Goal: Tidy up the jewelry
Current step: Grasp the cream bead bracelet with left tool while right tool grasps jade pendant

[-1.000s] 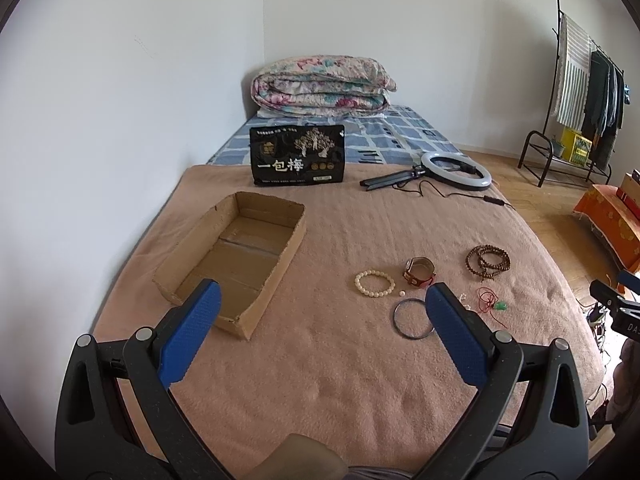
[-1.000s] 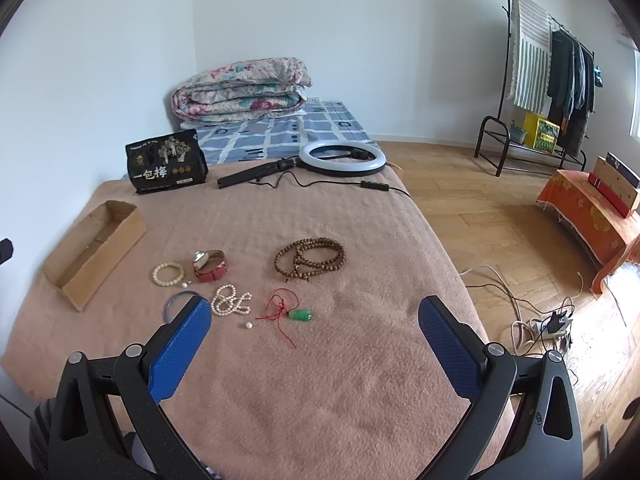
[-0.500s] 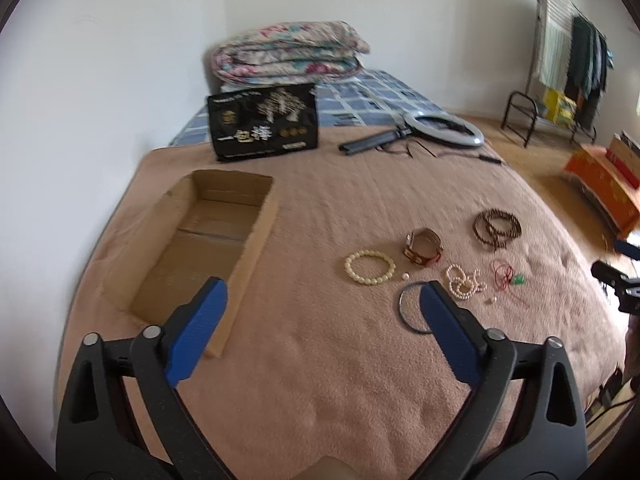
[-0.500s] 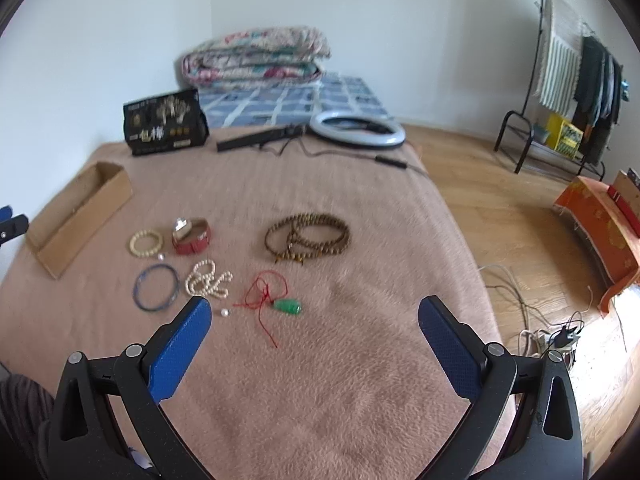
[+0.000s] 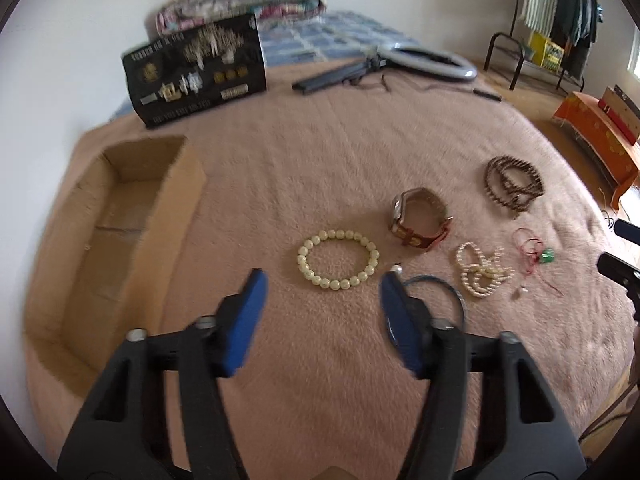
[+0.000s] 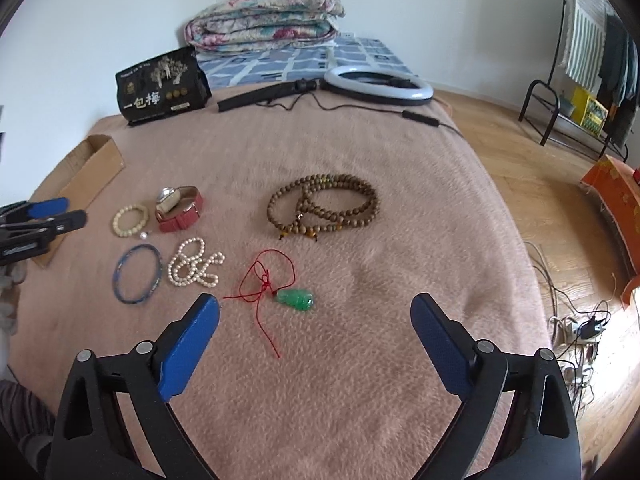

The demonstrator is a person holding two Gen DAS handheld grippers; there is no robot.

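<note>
On the pink blanket lie a cream bead bracelet (image 5: 304,260), a red-strapped watch (image 5: 420,216), a blue bangle (image 5: 456,296), a pearl strand (image 5: 480,272), a brown bead necklace (image 6: 324,208) and a green pendant on red cord (image 6: 296,299). My left gripper (image 5: 323,278) hovers at the cream bracelet's near edge. Its jaws are closing and the pads touch nothing. My right gripper (image 6: 314,300) is low over the pendant, which lies between its widely spread tips, untouched. Its jaws are closing slightly. An open cardboard box (image 5: 176,208) sits at the left.
A black printed packet (image 5: 196,68), a ring light with handle (image 6: 378,88) and a folded quilt (image 6: 264,16) lie at the bed's far end. Right of the bed are wooden floor, cables (image 6: 576,328), an orange-covered stand (image 6: 616,184) and a clothes rack (image 6: 592,60).
Both grippers have sunk toward the blanket. The left one has swung from the box side over to the cream bracelet and its jaws have narrowed. The right one has neared the pendant.
</note>
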